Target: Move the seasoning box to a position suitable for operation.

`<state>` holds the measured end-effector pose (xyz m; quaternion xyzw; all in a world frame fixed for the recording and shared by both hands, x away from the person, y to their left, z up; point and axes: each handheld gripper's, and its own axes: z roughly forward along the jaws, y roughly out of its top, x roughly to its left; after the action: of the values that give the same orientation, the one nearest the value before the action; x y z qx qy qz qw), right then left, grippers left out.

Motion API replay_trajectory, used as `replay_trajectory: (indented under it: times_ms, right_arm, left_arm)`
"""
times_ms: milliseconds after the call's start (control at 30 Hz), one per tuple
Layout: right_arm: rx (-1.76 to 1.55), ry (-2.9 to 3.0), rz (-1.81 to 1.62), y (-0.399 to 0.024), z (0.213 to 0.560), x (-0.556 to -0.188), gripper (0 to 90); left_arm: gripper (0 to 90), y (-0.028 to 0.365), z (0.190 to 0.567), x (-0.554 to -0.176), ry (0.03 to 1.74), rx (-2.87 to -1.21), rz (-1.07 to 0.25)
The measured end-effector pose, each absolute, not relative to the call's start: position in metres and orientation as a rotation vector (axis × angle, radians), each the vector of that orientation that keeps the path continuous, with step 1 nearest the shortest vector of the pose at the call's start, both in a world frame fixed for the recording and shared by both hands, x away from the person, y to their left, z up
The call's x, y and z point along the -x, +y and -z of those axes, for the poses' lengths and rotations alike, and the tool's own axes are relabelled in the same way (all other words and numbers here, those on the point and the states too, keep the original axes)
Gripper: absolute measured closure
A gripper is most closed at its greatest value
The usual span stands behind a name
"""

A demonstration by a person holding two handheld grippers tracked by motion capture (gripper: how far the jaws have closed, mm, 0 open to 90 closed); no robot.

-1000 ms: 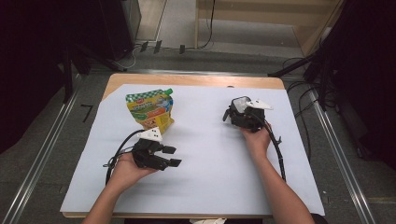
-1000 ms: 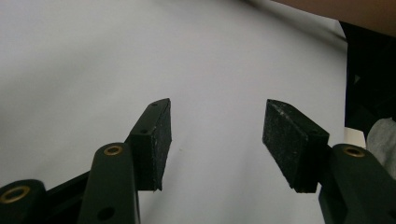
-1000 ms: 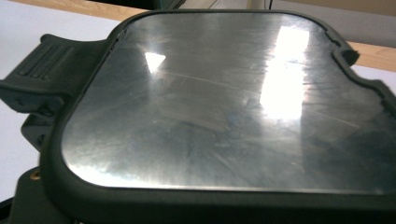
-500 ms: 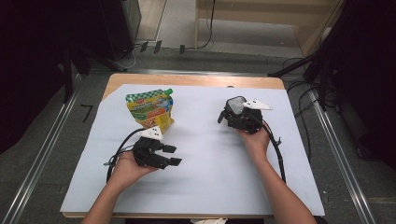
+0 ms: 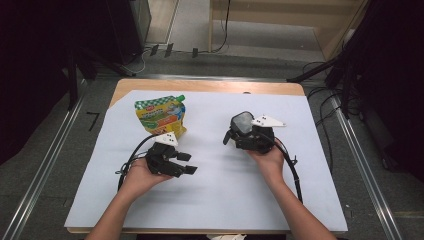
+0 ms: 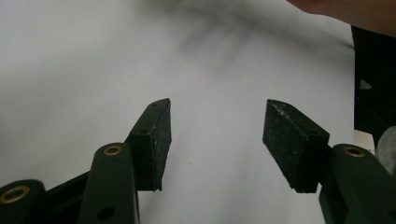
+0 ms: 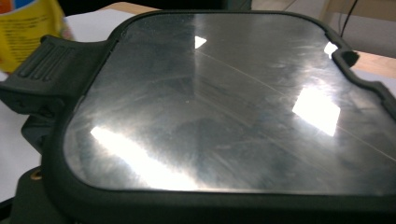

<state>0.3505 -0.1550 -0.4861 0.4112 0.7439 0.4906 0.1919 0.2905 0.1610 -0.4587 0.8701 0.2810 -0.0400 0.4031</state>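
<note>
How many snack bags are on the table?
1. The yellow and green pouch lies at the far left of the white sheet, just beyond the left gripper. I see no other bag.

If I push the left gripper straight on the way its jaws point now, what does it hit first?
Probably nothing soon: the left gripper stands open over the bare white sheet, jaws pointing toward the person's right forearm, which looks the first thing in line; depth is unclear.

This looks like a lab or recording room rather than a home. A bench (image 5: 210, 87) covered with a plain white sheet (image 5: 220, 200) stands between metal floor rails (image 5: 360, 165), with loose cables (image 5: 165, 50) on the grey floor and dark equipment around it.
</note>
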Motion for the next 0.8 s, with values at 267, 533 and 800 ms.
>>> replay_trajectory:
  times_ms: [267,533,800]
  right_arm:
    - [-1.089,2.172,-1.389,-0.137,0.489,-0.328,15.8]
    - [-1.034,2.251,-1.395,-0.118,0.497,-0.310,15.8]
    - [-0.978,2.316,-1.389,-0.103,0.503,-0.297,15.8]
  left_arm:
    - [43.5,0.156,0.458,-0.297,0.713,-2.199,0.095]
    - [44.4,0.154,0.457,-0.302,0.709,-2.183,0.099]
    - [45.5,0.154,0.456,-0.302,0.701,-2.187,0.092]
